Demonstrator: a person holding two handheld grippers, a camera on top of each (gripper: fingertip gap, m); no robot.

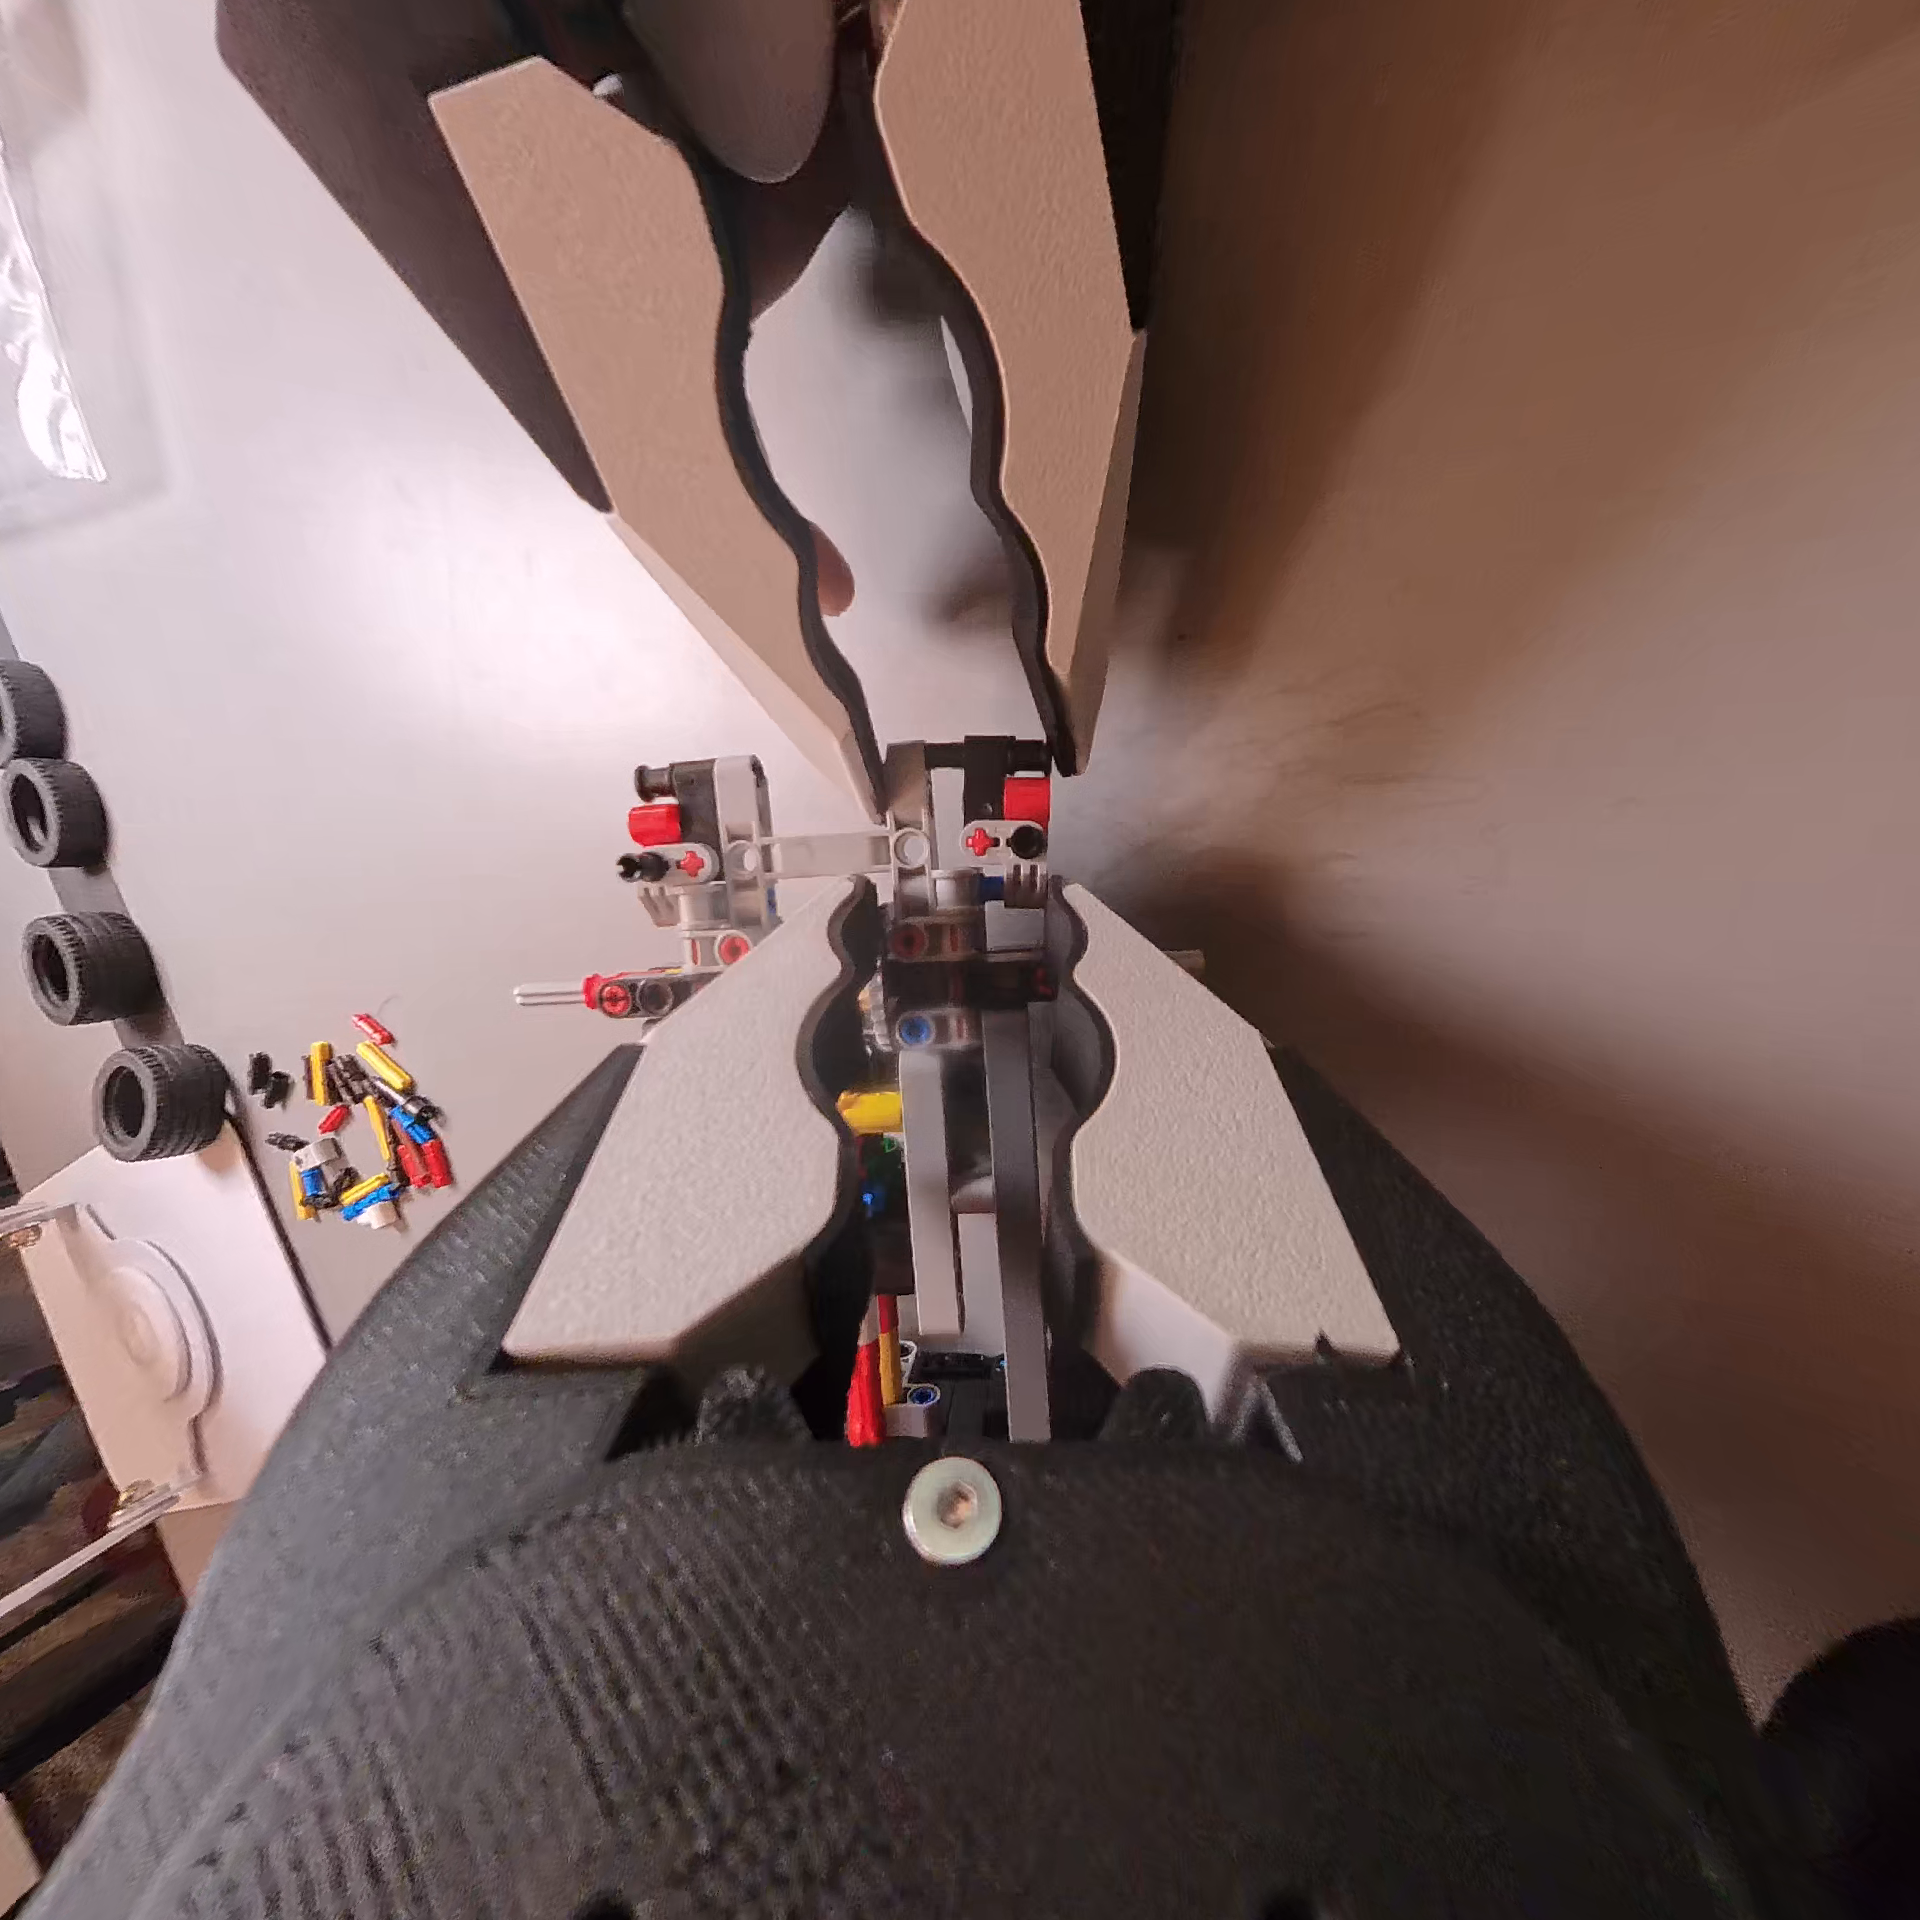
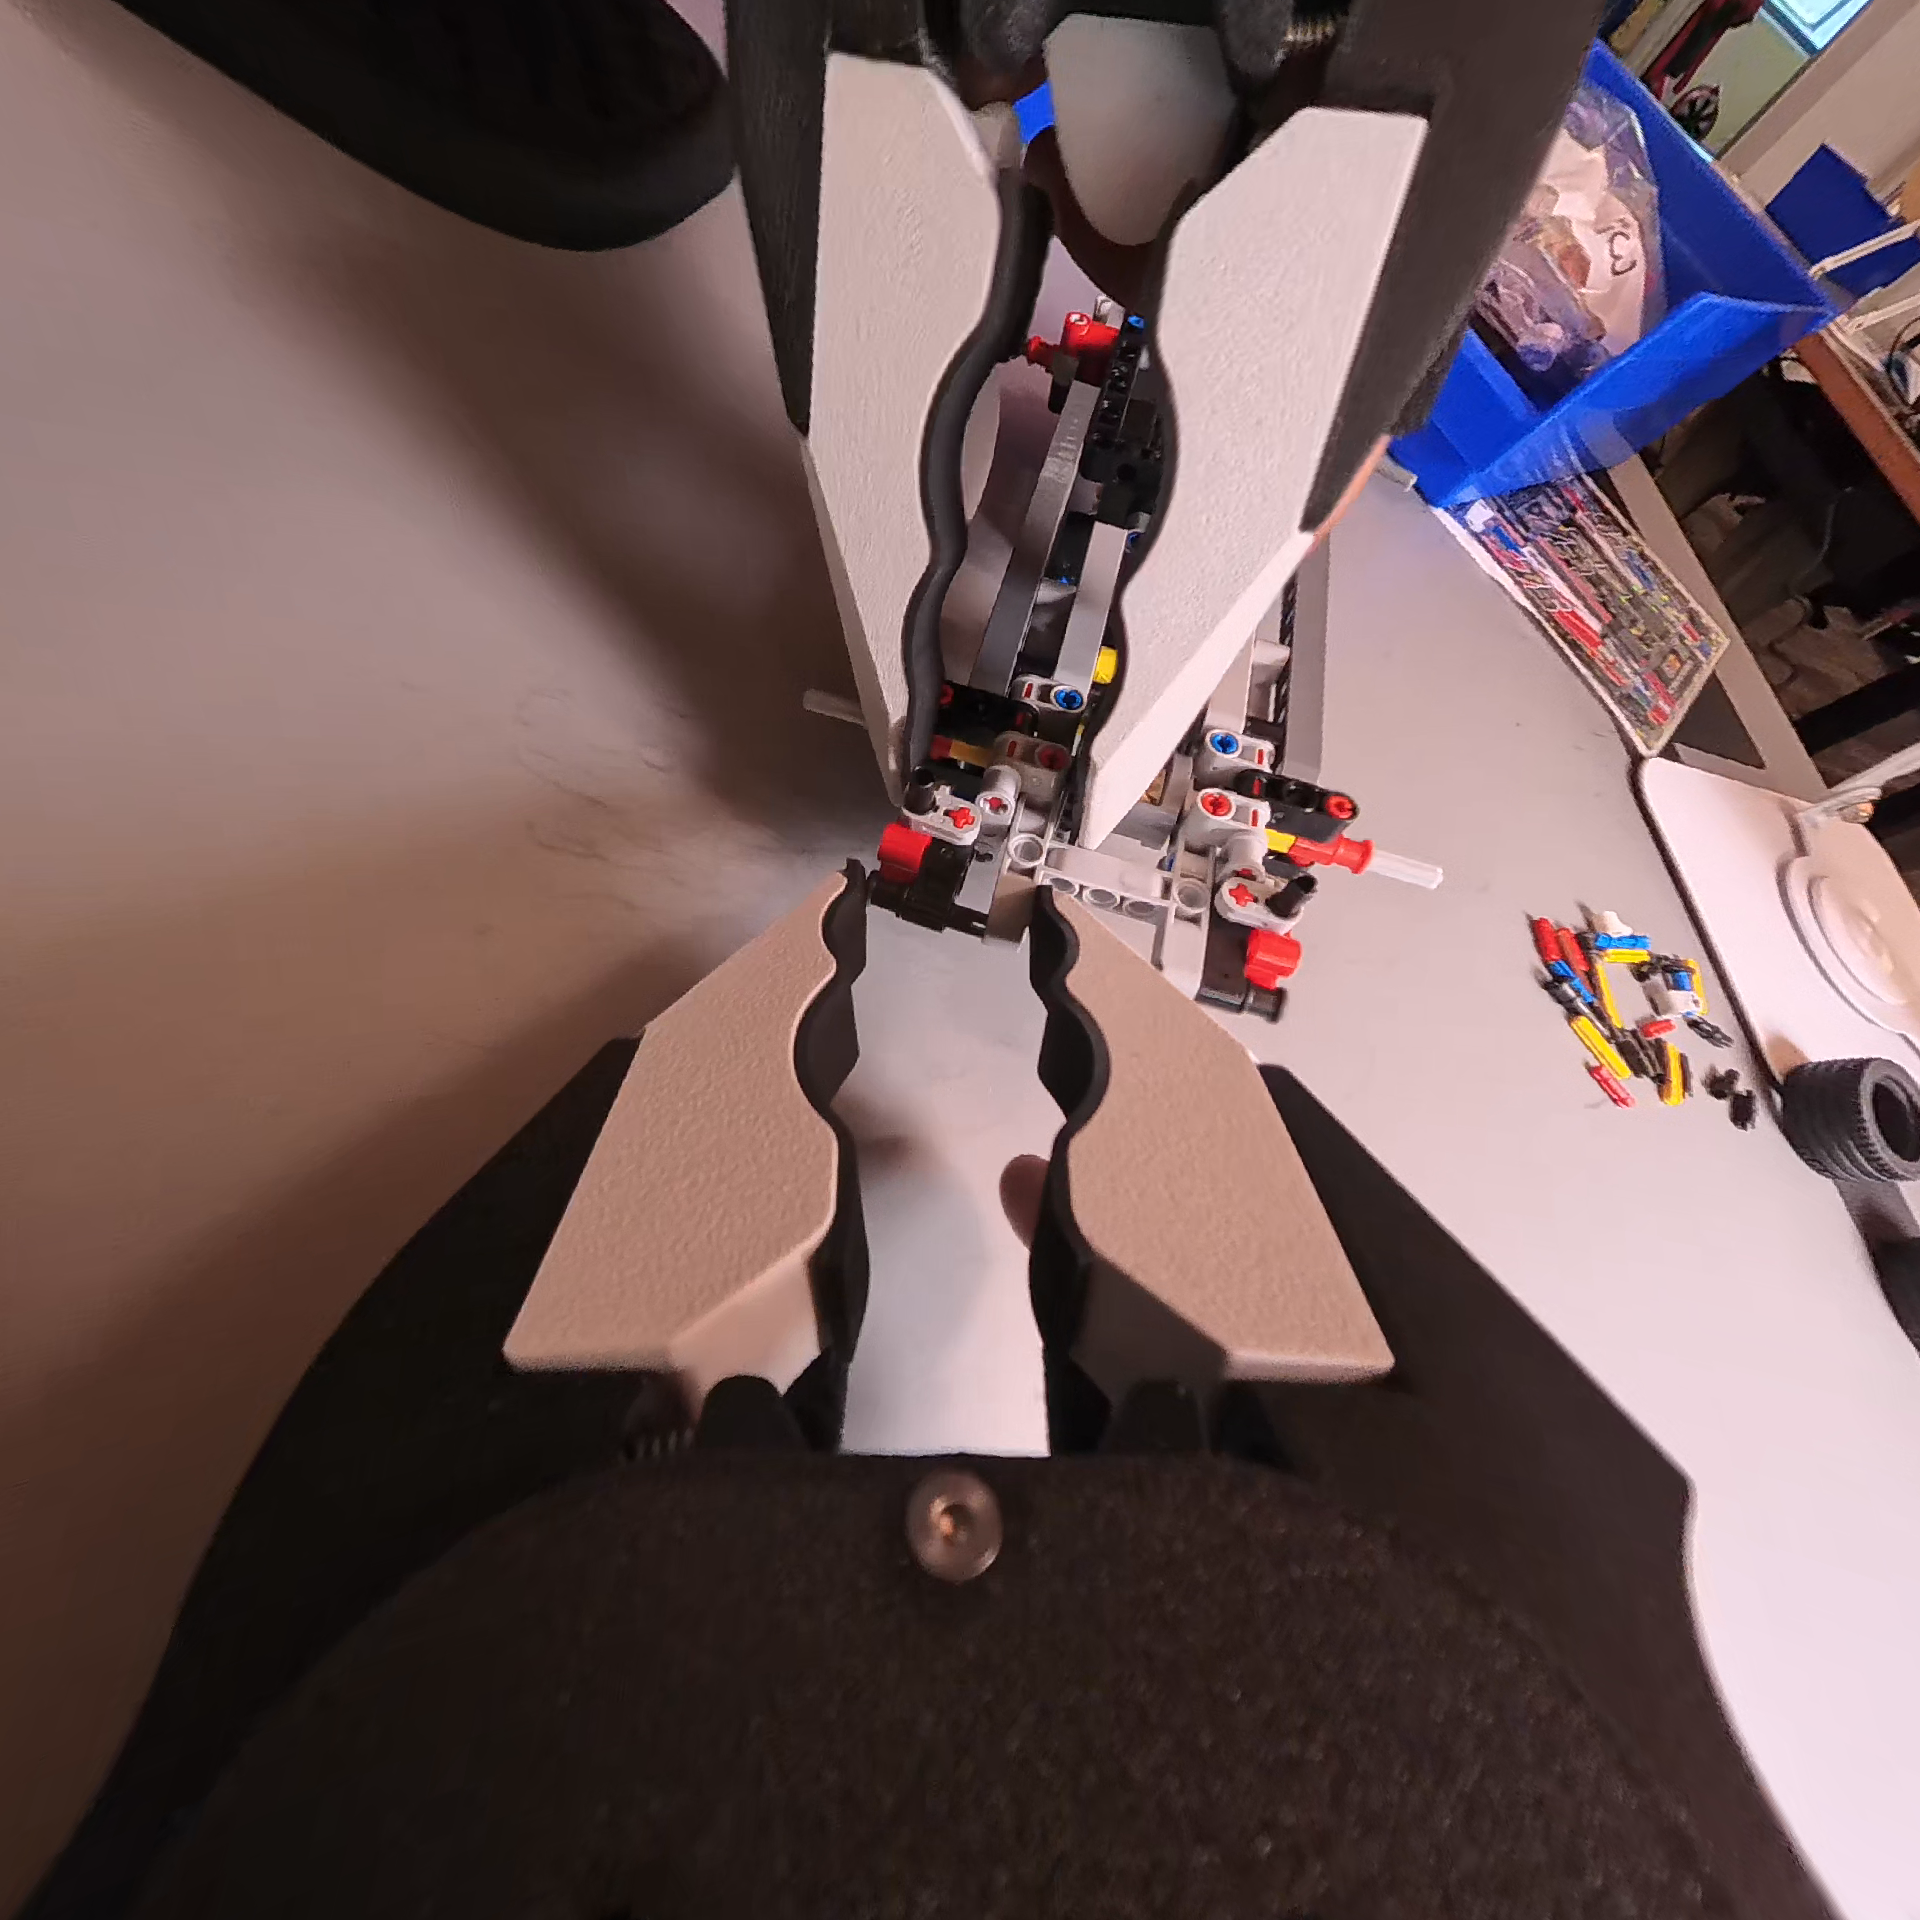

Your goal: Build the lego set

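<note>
Four black tyres [image 1: 104, 935] and a heap of loose pins [image 2: 1621, 1013] lay on the white table [image 2: 1455, 1247]. The lego chassis [image 1: 961, 1091] was held above the table, its long axis running along the left gripper [image 1: 961, 904], which clenched it. The right gripper [image 2: 945, 894] gripped its front end. A blue bin [image 2: 1683, 343] held clear bags

Each handheld tool, the left gripper [image 1: 961, 883] and the right gripper [image 2: 940, 894], pairs a black, coarsely textured printed body bearing one silver screw with washer with two pale grey wedge-shaped fingers edged in wavy black rubber.
</note>
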